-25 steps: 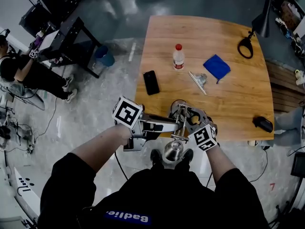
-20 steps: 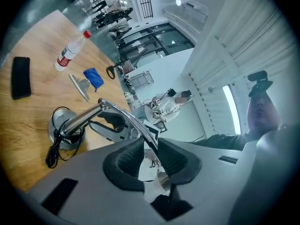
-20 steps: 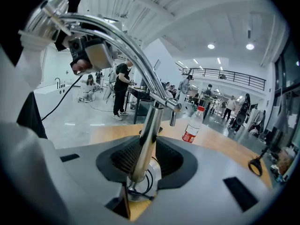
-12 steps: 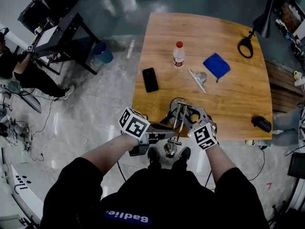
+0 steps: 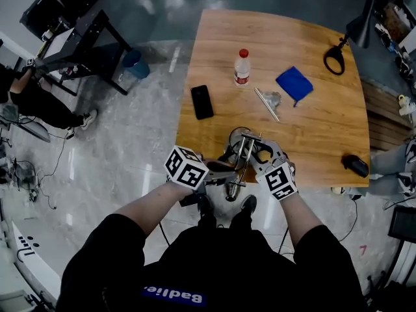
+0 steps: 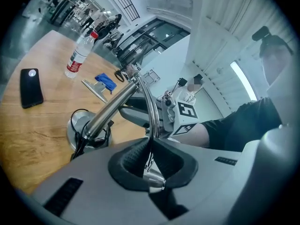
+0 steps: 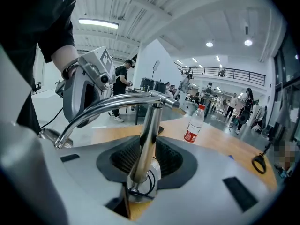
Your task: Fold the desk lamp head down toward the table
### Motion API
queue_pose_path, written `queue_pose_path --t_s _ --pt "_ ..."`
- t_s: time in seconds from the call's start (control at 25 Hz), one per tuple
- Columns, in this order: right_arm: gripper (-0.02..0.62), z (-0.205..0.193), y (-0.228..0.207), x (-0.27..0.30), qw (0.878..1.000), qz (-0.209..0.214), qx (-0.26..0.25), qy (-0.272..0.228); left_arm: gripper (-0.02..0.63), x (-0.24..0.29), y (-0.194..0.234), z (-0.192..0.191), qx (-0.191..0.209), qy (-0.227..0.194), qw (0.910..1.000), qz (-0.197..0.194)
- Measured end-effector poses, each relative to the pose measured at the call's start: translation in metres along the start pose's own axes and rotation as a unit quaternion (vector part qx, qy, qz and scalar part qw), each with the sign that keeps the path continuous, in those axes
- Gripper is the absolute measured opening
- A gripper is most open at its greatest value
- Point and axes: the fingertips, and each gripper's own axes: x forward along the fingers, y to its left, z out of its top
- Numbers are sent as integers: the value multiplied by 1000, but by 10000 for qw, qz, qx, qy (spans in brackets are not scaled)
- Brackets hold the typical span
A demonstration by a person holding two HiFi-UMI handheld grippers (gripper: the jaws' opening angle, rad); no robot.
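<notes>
Head view first, and the change is plain: a second ago the lamp head [image 5: 231, 191] loomed large and high toward the camera; now it reads smaller and lower, hanging just past the near edge of the worktop [image 5: 312, 135]. The left tool [image 5: 224, 176] has come down with it.

Over to the left gripper view: those jaws, wide a second ago, are closing right now on the thin curved neck [image 6: 149, 102]. The ribbed pads look to be on the chrome just above the lamp head.

The right gripper view shows no such change. The right tool [image 7: 143, 165] stands with its jaws spread wide, the upright post [image 7: 149, 130] rising between them and the round base [image 7: 140, 184] just below. From this angle the pads seem to flank the post rather than pinch it, though that is hard to be sure of.

So the desk lamp [image 5: 242, 161] stands on its base at the near edge, braced on the right and led downward on the left. The fold looks well under way, but the head is not yet down toward the worktop, and the fresh grip on the neck suggests more lowering to come.
</notes>
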Motion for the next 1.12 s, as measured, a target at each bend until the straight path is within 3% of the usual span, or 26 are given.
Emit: queue_pose_path --t_s 0.52,0.84,1.0,1.12 --pt "106 -2 -1 2 9997 -17 243 35 54 14 37 -2 462 52 9984 328" --pt "107 -4 0 4 9993 39 271 244 60 9 38 -2 381 -151 9989 233" --pt "120 -11 -6 -12 9978 -242 406 466 67 -23 24 4 834 -331 9952 383" --pt "120 -25 -1 -43 9935 -644 687 639 66 -55 -1 7 1265 -750 9883 410"
